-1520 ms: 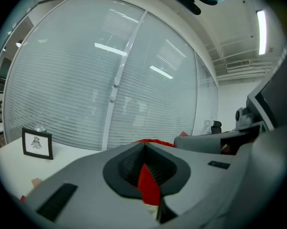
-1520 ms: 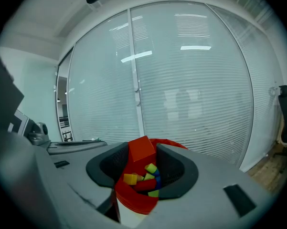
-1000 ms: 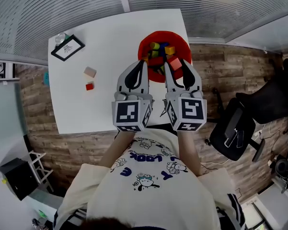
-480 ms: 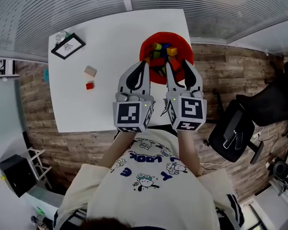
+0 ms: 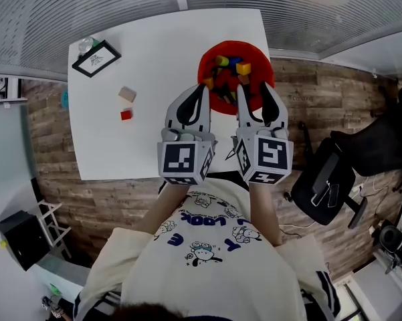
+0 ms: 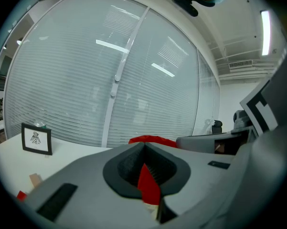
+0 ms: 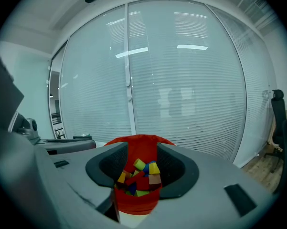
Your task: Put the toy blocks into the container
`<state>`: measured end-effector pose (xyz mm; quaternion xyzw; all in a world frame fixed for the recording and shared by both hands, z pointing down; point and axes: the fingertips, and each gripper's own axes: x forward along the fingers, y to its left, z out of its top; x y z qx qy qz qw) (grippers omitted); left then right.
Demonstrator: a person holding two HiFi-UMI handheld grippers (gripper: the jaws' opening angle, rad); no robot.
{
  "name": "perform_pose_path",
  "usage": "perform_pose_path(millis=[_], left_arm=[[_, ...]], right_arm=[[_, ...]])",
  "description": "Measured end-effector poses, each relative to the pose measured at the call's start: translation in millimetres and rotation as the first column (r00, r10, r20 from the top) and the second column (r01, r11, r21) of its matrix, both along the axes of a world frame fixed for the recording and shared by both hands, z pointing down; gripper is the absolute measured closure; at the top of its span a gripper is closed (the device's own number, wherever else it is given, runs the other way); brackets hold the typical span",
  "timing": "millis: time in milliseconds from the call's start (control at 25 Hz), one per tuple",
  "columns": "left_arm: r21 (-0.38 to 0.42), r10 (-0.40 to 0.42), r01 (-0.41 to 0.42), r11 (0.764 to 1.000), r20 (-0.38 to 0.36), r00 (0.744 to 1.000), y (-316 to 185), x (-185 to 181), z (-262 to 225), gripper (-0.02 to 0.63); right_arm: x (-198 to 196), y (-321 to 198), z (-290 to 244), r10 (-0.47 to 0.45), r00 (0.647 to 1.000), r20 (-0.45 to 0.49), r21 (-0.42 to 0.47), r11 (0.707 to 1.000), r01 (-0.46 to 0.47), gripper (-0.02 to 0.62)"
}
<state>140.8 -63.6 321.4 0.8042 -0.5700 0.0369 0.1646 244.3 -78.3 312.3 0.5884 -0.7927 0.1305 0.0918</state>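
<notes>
A red bowl (image 5: 255,51) stands at the white table's right edge, with several coloured toy blocks (image 5: 229,69) inside. My right gripper (image 5: 253,89) hovers open over the bowl's near rim with nothing between its pads. In the right gripper view the bowl (image 7: 136,200) and its blocks (image 7: 142,174) show between the spread jaws. My left gripper (image 5: 201,87) is beside it on the left, its tips together and empty. In the left gripper view a red strip of bowl (image 6: 148,185) shows through the slit. A tan block (image 5: 126,93) and a small red block (image 5: 126,114) lie far left.
A black-framed picture (image 5: 95,58) and a small glass object (image 5: 85,44) stand at the table's (image 5: 160,52) far left corner. Slatted blinds run behind the table. A black office chair (image 5: 334,179) is on the wooden floor to the right.
A reddish block seen between the right jaws one second ago no longer shows there. Both grippers have stayed where they were.
</notes>
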Motion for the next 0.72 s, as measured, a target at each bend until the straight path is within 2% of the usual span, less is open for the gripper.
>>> perform_pose_path(millis=[200,720], left_arm=[[0.001,-0.014,0.014,1.0,-0.003,1.0,4.2,-8.5,-1.0,0.575],[0.027,-0.08,0.08,0.996,0.007,0.997,15.2,-56.0,-10.0,0.575]], right_arm=[[-8.3,4.4,-7.1,-0.017,1.0,0.011,0.014,1.0,0.016,0.414],[-71.5,14.4,-25.4,-0.141,0.99,0.021,0.054,0.989,0.14,0.417]])
